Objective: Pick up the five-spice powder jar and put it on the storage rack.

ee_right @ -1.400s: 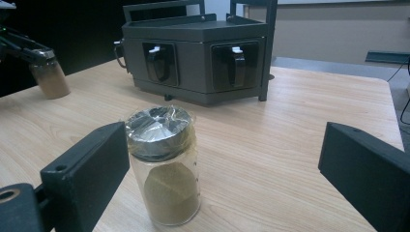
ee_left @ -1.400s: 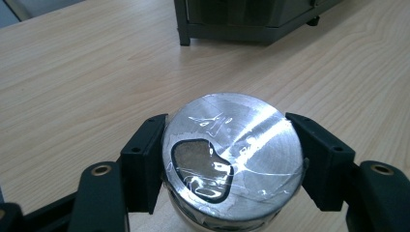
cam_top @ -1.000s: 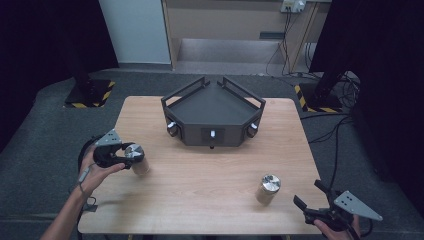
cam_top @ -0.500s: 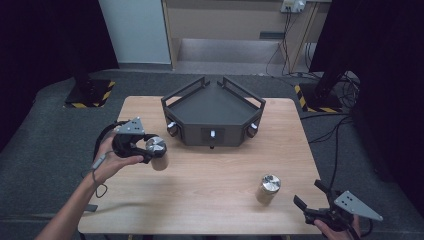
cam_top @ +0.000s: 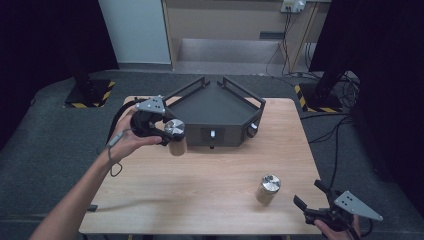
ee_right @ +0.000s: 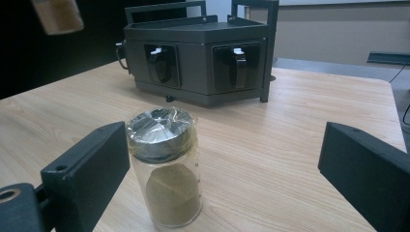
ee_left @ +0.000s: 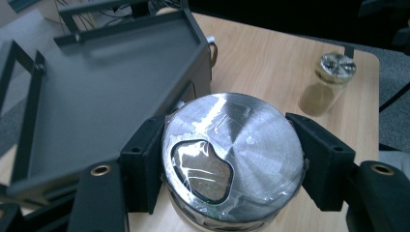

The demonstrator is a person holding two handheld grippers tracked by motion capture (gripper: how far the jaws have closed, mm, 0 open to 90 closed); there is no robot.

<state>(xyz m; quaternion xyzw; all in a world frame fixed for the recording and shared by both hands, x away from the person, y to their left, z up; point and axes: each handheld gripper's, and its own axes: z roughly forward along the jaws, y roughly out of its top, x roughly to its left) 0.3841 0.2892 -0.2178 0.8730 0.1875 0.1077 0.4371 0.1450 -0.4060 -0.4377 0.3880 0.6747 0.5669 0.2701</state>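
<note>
Left gripper point(cam_top: 167, 134) clamps jar point(ee_left: 232, 162) beside tray point(cam_top: 212, 107) — right gripper point(cam_top: 312, 200) agape

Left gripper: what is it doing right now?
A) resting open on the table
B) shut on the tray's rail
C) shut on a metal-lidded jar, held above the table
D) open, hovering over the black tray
C: the left gripper has its jaws pressed against both sides of the jar, which the high view shows lifted beside the black tray.

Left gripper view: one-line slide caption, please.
Left hand-held gripper clamps a silver-lidded glass spice jar beside the dark metal tray.
</note>
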